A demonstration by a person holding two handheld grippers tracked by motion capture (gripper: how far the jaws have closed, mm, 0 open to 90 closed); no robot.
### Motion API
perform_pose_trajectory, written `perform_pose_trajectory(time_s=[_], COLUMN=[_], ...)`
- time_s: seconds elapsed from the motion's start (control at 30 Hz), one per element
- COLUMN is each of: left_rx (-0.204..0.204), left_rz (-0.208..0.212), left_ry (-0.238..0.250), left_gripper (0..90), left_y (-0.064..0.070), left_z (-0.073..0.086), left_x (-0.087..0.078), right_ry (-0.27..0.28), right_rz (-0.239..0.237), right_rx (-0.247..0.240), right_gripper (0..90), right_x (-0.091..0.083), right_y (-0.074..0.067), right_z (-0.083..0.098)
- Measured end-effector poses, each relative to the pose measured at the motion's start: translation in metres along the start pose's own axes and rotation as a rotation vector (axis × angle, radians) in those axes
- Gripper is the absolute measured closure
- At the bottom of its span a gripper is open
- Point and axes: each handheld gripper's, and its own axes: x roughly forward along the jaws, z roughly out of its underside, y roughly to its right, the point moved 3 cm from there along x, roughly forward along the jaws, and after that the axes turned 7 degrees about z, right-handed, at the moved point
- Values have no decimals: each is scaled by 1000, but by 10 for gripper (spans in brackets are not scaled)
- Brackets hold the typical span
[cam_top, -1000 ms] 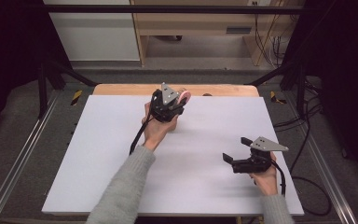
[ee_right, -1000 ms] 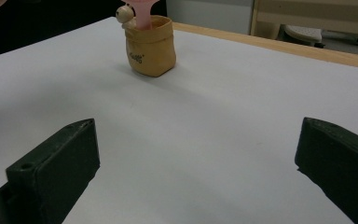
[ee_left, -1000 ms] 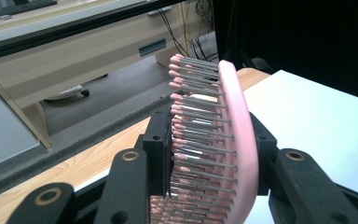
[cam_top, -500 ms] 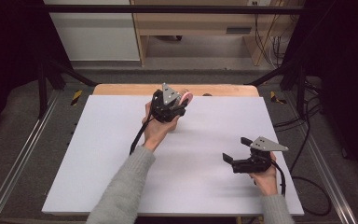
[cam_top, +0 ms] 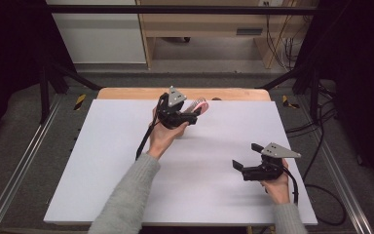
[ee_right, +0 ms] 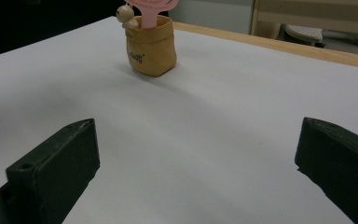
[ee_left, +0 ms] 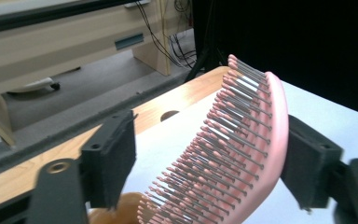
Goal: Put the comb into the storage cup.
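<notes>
1. In the high view, the left gripper (cam_top: 191, 115) sits just above the centre of the frame, over the far part of the white rectangular tabletop (cam_top: 102, 161), with the pink plastic hairbrush with rows of grey bristles (cam_top: 197, 106) poking out from its tip.
2. In the left gripper view, the brush (ee_left: 242, 154) stands between the two black jaws. Its curved back lies against the right jaw's pad, at the right of the frame. The bristle tips point toward the left jaw, and a clear gap shows between them and that pad, so the jaws are apart, not clamped.
3. In the right gripper view, at the upper left of the frame, the brush's pink handle (ee_right: 151, 9) goes down into a small tan pouch-shaped holder with a little figure on its rim (ee_right: 151, 46), which stands on the tabletop.
4. The right gripper (cam_top: 246, 168) sits at the lower right of the high view, just above the tabletop. Its jaws are spread wide, with nothing between them and touching nothing.
</notes>
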Motion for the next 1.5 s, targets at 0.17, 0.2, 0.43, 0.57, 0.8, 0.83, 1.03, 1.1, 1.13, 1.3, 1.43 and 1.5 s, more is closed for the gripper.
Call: perform_pose_trajectory(time_s=[0.17, 0.2, 0.43, 0.57, 0.8, 0.83, 1.03, 1.1, 1.13, 1.3, 1.43, 1.5], left_rx=[-11, -15, -9, 5, -5, -5, 1, -5, -6, -10, -15, -25], left_rz=[3, 4, 12, 18, 31, 33, 21, 22, 19, 24, 23, 25], left_ry=[2, 1, 11, 23, 57, 63, 86, 95, 98, 122, 137, 149], left_gripper=[192, 184, 82, 43, 10, 9, 0, 0, 0, 0, 0, 1], left_y=[0, 0, 2, 5, 7, 7, 4, 2, 1, -5, -9, -11], left_z=[-2, -2, -5, -7, -8, -8, -7, -6, -5, 2, 11, 15], left_x=[-5, -6, -12, -16, -29, -33, -48, -53, -56, -72, -85, -91], right_ry=[-1, -2, -2, -3, 0, -2, -3, -2, -2, 0, 3, 4], right_rz=[0, 1, 3, 2, 5, 4, 5, 4, 4, 5, 3, 2], right_rx=[0, 0, 0, 1, 0, 1, -1, 1, 1, 2, 3, 3], right_gripper=[1, 2, 1, 1, 1, 1, 1, 1, 1, 1, 1, 1], right_x=[0, 1, 1, 0, 0, 0, 1, 0, 0, 0, 0, 0], right_y=[0, 0, 0, 0, 0, 0, 0, 0, 0, 0, 0, 0], right_z=[0, 0, 0, 0, -1, -1, 0, -1, -1, -1, -1, -1])
